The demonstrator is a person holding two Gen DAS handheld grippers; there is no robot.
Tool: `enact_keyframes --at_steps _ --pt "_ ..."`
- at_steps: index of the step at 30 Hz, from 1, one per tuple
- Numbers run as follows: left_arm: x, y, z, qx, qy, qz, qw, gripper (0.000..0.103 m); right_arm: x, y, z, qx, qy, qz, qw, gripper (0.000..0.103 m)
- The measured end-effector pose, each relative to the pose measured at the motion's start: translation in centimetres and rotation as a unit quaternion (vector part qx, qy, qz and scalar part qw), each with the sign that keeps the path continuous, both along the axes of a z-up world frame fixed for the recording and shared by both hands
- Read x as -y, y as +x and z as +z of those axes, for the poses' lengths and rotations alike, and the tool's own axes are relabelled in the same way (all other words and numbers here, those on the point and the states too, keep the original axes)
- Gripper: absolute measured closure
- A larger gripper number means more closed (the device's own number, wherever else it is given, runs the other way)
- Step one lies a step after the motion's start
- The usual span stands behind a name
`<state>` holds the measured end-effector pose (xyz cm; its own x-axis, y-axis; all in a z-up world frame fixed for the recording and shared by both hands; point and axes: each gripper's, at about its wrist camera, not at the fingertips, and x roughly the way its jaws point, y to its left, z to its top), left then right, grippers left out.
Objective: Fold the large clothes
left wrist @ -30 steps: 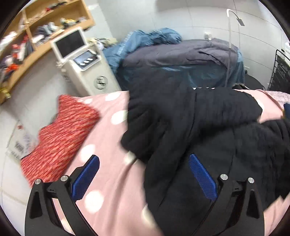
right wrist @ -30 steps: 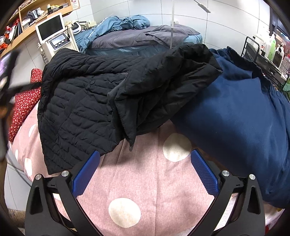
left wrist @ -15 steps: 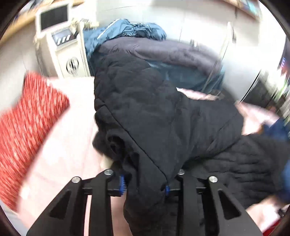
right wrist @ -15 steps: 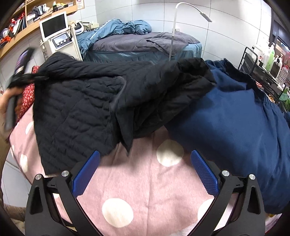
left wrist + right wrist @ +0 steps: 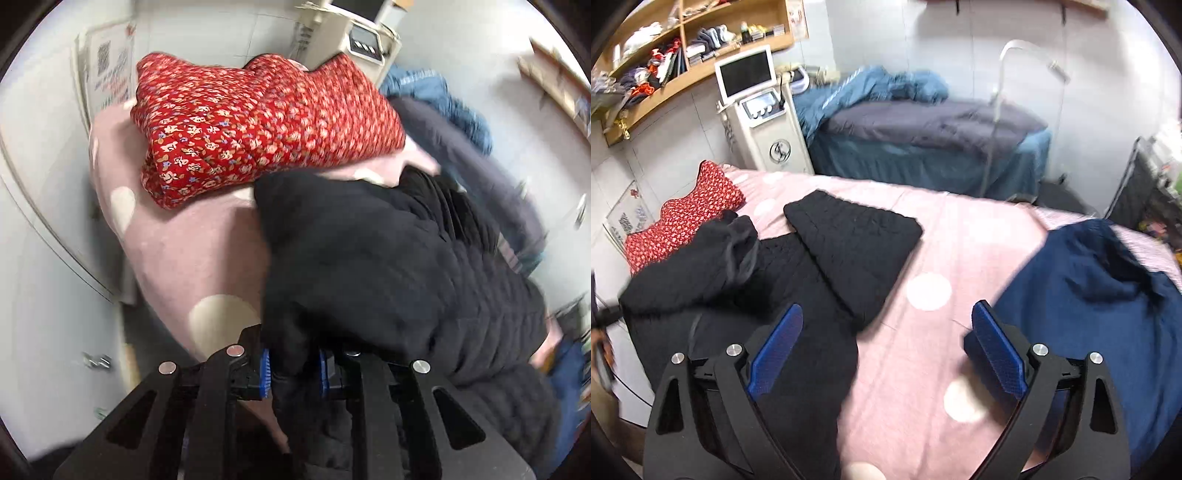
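Black quilted jacket (image 5: 746, 295) spread on the pink polka-dot bed (image 5: 960, 258).
Left tongs (image 5: 293, 373) stay clamped on its edge; right tongs (image 5: 886, 350) hover wide open, empty. Since a second ago, the jacket's sleeve (image 5: 853, 240) has flattened out, folded across.

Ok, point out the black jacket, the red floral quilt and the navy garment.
black jacket (image 5: 849, 240), right wrist view, on the flat folded-over panel.
red floral quilt (image 5: 258, 122), left wrist view, on its top face.
navy garment (image 5: 1089, 295), right wrist view, mid-cloth.
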<state>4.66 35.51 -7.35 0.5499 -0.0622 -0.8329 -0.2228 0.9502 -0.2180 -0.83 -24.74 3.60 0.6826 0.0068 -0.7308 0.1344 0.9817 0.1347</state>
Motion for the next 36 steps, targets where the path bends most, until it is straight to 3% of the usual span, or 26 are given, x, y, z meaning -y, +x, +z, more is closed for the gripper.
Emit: enact_keyframes --at_steps 1,2,5,7,11,12,14,15,17,19,22,23,25,26,27,28,30,31,33,36 --pt "0.6 0.3 -0.2 -0.005 0.013 -0.002 0.9999 0.082 0.2 1.9 -0.7 -0.007 0.006 -0.005 1.000 0.011" --pt "1.0 0.7 -0.2 -0.003 0.021 0.003 0.9998 0.074 0.3 3.4 -1.5 -0.014 0.014 -0.002 1.000 0.011" --pt "1.6 1.9 -0.7 -0.014 0.022 0.013 0.9996 0.060 -0.4 9.0 -6.3 -0.072 0.028 0.016 0.997 0.012" --pt "1.0 2.5 -1.7 -0.025 0.014 0.016 0.9995 0.057 -1.6 12.1 -10.6 -0.106 0.054 0.042 0.992 0.017" --pt "0.8 2.9 -2.7 -0.040 0.005 0.016 0.9991 0.046 -3.2 15.2 -16.7 -0.153 0.071 0.021 0.986 0.022" --pt "0.8 3.0 -2.8 -0.041 0.009 0.015 0.9990 0.045 -4.0 15.5 -17.4 -0.150 0.057 0.020 0.987 0.022" --pt "0.9 2.7 -2.6 -0.039 0.021 0.013 0.9989 0.043 -6.3 15.9 -17.2 -0.143 -0.041 0.019 0.989 0.022" --pt "0.9 2.6 -2.5 -0.037 0.025 0.013 0.9989 0.043 -8.0 16.0 -16.6 -0.126 -0.111 0.031 0.985 0.022" --pt "1.0 2.3 -2.0 -0.030 0.035 0.020 0.9988 0.043 -11.1 16.1 -15.5 -0.102 -0.190 0.074 0.974 0.020" --pt "1.4 1.8 -1.1 -0.013 0.053 0.028 0.9981 0.043 -13.4 16.5 -14.8 -0.094 -0.200 0.134 0.966 0.009" --pt "3.1 0.7 0.6 0.028 0.105 0.014 0.9940 0.042 -16.4 18.4 -16.3 -0.117 -0.285 0.172 0.936 0.009" --pt "3.6 0.6 0.5 0.031 0.116 0.000 0.9928 0.033 -17.0 19.0 -17.0 -0.125 -0.305 0.175 0.928 0.009" --pt "4.2 1.0 -0.5 0.010 0.138 -0.020 0.9902 0.022 -17.8 20.3 -19.0 -0.143 -0.336 0.184 0.912 0.009" --pt "4.3 1.3 -1.4 -0.008 0.147 -0.030 0.9887 0.022 -17.7 20.6 -19.3 -0.144 -0.336 0.180 0.913 0.009" --pt "4.4 1.5 -1.8 -0.017 0.146 -0.037 0.9884 0.022 -17.4 20.8 -19.3 -0.138 -0.333 0.171 0.917 0.014" --pt "4.6 1.5 -2.0 -0.018 0.143 -0.045 0.9885 0.022 -17.2 20.8 -19.0 -0.129 -0.331 0.161 0.921 0.042" --pt "4.9 1.5 -2.0 -0.011 0.144 -0.053 0.9881 0.022 -16.7 20.7 -18.5 -0.122 -0.328 0.157 0.924 0.071" --pt "5.2 1.7 -2.0 -0.009 0.149 -0.057 0.9872 0.022 -16.4 20.6 -18.1 -0.117 -0.321 0.153 0.927 0.094" --pt "5.6 2.0 -1.9 -0.009 0.154 -0.063 0.9860 0.022 -14.9 20.7 -16.5 -0.096 -0.331 0.115 0.932 0.096" --pt "6.2 2.2 -1.3 -0.001 0.148 -0.072 0.9863 0.023 -10.7 19.9 -12.2 -0.060 -0.275 0.043 0.958 0.098"
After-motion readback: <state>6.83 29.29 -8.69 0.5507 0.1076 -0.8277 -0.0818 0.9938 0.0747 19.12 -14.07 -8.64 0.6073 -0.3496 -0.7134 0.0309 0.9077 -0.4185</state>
